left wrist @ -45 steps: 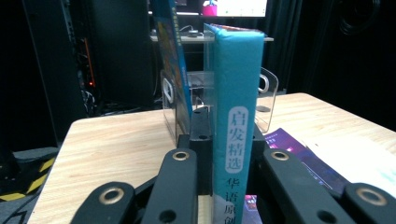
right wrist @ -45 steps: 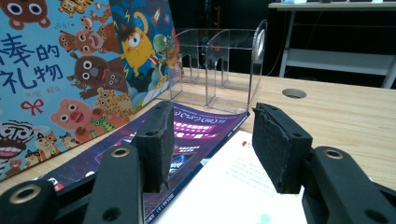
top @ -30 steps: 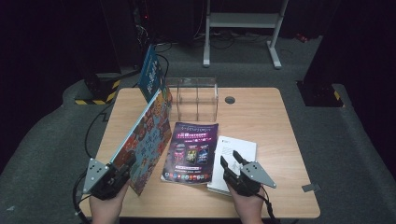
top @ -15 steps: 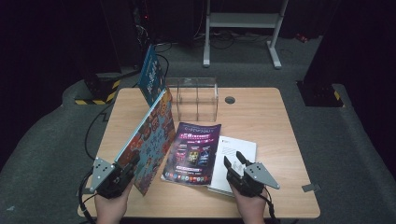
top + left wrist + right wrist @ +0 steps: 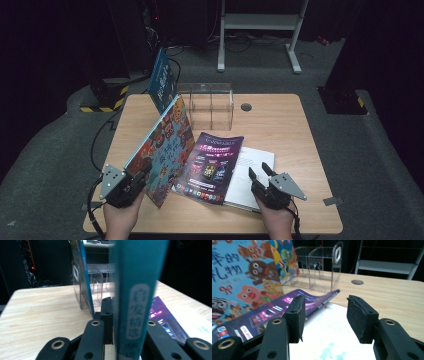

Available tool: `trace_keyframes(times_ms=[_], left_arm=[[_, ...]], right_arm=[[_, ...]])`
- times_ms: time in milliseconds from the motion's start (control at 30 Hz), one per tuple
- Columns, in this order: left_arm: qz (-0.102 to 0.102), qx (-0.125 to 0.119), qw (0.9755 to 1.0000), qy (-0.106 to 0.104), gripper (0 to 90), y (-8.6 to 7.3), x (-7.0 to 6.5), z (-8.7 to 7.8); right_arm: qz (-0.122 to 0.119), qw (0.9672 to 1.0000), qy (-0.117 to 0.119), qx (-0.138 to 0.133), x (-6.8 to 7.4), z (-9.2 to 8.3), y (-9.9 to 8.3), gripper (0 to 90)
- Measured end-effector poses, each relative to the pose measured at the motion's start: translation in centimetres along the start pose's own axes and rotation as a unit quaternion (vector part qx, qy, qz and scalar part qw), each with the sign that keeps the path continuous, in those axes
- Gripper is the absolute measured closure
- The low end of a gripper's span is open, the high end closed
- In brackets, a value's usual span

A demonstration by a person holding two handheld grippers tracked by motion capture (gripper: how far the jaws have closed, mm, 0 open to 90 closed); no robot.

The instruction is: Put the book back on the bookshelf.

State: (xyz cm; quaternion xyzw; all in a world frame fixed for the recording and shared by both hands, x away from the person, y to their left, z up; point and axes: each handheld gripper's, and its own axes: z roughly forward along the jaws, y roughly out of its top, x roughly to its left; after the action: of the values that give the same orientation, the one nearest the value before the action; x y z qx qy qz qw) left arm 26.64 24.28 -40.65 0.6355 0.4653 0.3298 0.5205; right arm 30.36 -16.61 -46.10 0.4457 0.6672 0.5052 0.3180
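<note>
- Table (image 5: 300, 130): its right half lies bare; the clear acrylic rack (image 5: 210, 102) stands at the far edge.
- Left gripper (image 5: 142, 172): jaws clamped on the picture book (image 5: 167, 145) at its lower corner, spine between the pads.
- Right gripper (image 5: 261, 172): jaws partly apart, holding nothing, above the white sheet (image 5: 252, 172).
- Picture book: tilted upright at table left, colourful cartoon cover, beside the purple magazine (image 5: 212, 162).

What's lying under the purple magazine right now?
A white booklet lies under the purple magazine, its right part sticking out by the right gripper. Its left part is covered, so anything else beneath is hidden.
</note>
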Motion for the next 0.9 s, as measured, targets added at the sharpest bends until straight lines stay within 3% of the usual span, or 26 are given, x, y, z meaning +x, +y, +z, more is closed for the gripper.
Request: trace_keyframes(times_ms=[200,267,367,600,733,900], left_arm=[[0.022,-0.027,0.9992,-0.017,72.5,1.0,-0.6,0.0],[0.031,-0.029,0.9991,-0.008,76.1,1.4,-0.9,0.1],[0.044,-0.032,0.9984,-0.017,77.8,1.4,-0.9,0.3],[0.044,-0.029,0.9986,-0.01,71.5,1.7,-1.1,0.6],[0.04,-0.029,0.9986,0.015,68.5,2.0,-1.3,1.0],[0.038,-0.03,0.9988,-0.001,73.7,2.2,-1.1,1.0]], right_arm=[[0.004,0.9999,-0.006,0.009,-0.6,-0.1,-0.7,49.2],[0.006,0.9999,-0.006,0.008,-0.6,-0.1,-0.8,49.2],[0.007,0.9999,-0.005,0.009,-0.6,-0.1,-0.9,49.2],[0.009,0.9999,-0.003,0.013,-0.5,0.0,-1.2,49.1],[0.011,0.9998,-0.001,0.014,-0.5,0.0,-1.4,49.0],[0.012,0.9998,0.0,0.014,-0.4,-0.1,-1.4,49.0]])
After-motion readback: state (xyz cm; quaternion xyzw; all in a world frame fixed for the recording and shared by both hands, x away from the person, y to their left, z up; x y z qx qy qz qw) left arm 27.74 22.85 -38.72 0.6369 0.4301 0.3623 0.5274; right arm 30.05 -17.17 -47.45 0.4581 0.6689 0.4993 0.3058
